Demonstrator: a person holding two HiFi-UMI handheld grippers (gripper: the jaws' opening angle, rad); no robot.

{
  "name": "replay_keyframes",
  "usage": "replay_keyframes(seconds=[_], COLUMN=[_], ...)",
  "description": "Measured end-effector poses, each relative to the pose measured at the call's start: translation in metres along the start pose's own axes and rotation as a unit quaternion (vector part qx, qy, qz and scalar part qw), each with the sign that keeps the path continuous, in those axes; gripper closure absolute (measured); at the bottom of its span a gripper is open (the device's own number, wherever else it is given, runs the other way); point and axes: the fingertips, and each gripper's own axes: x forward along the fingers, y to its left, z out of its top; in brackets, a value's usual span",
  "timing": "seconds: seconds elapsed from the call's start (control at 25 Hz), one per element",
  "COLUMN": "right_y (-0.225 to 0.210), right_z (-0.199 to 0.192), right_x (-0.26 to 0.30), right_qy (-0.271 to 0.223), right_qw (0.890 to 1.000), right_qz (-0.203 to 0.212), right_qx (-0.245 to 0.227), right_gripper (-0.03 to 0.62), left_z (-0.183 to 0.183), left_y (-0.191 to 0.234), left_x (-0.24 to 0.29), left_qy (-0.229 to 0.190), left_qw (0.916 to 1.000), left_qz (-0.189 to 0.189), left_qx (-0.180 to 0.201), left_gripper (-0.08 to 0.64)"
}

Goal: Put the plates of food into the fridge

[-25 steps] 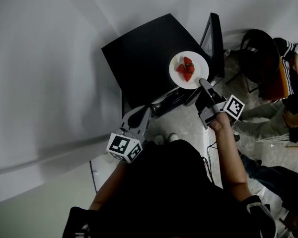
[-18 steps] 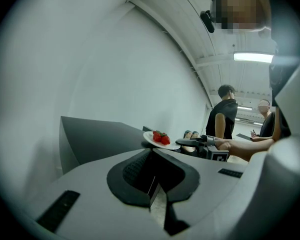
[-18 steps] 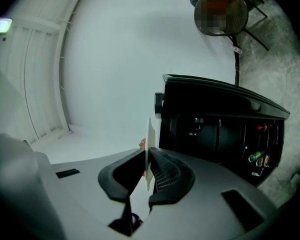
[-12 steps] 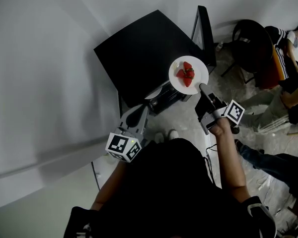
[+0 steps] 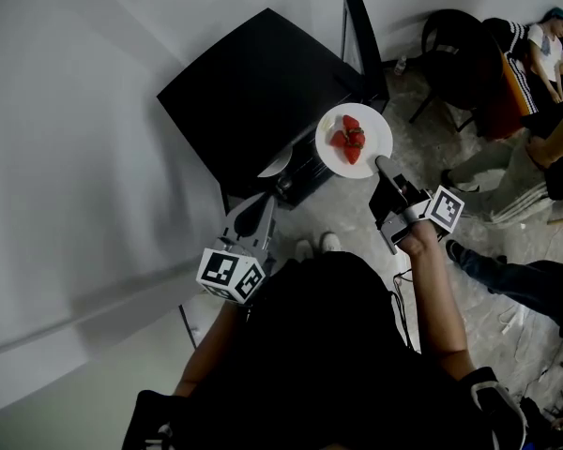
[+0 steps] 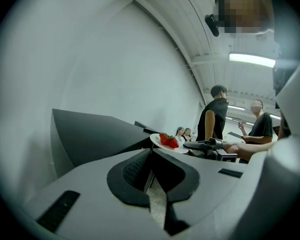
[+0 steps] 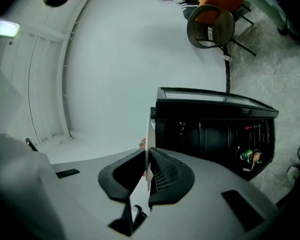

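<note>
Our left gripper (image 5: 261,204), jaws pressed together on nothing, hangs near the front edge of the fridge (image 5: 253,92). The plate (image 5: 375,127) of strawberries (image 5: 350,137) is in the air at the fridge's right front corner, its rim pinched by our right gripper (image 5: 381,164). We judge it stiff, smooth and breakable, so we keep it level.

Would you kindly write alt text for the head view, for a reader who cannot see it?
The right gripper holds a white plate of strawberries by its rim near an open black fridge; the left gripper is empty.
</note>
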Motion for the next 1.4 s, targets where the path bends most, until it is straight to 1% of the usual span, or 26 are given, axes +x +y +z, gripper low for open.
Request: replay_keyframes(seconds=[0.16, 0.4, 0.6, 0.8, 0.88, 0.96, 1.12, 1.24, 1.4], right_y=[-0.019, -0.032, -0.038, -0.029, -0.033, -0.044, -0.068, -0.070, -0.078], right_z=[0.004, 0.005, 0.003, -0.002, -0.001, 0.000, 0.000, -0.001, -0.003], right_x=[-0.006, -0.010, -0.009, -0.006, -0.006, -0.006, -0.004, 0.001, 0.003], right_qy=[-0.003, -0.005, 0.003, 0.014, 0.018, 0.020, 0.029, 0.039, 0.040], right_qw=[1.000, 1.000, 0.999, 0.999, 0.998, 0.998, 0.997, 0.997, 0.997], right_qz=[-0.012, -0.026, -0.035, -0.038, -0.044, -0.052, -0.057, -0.052, -0.057], right_qx=[0.002, 0.010, 0.014, 0.035, 0.037, 0.035, 0.035, 0.033, 0.043], right_gripper=[0.545, 0.548, 0.548, 0.548, 0.548, 0.548, 0.548, 0.548, 0.548], left_z=[-0.007, -0.002, 0.011, 0.036, 0.041, 0.038, 0.020, 0.020, 0.020], left_y=[0.003, 0.000, -0.009, -0.025, -0.034, -0.040, -0.043, -0.047, -0.054], left_x=[0.009, 0.007, -0.002, -0.018, -0.023, -0.026, -0.033, -0.037, -0.043], left_qy=[0.007, 0.012, 0.014, 0.021, 0.024, 0.025, 0.022, 0.024, 0.025], left_qw=[1.0000, 0.9999, 0.9999, 0.9996, 0.9994, 0.9993, 0.9991, 0.9988, 0.9986], left_qz=[-0.002, 0.001, 0.010, 0.017, 0.019, 0.024, 0.037, 0.042, 0.046], left_qx=[-0.002, -0.001, 0.003, 0.010, 0.012, 0.012, 0.005, 0.007, 0.008], left_gripper=[0.535, 0.535, 0.535, 0.535, 0.535, 0.535, 0.535, 0.535, 0.535])
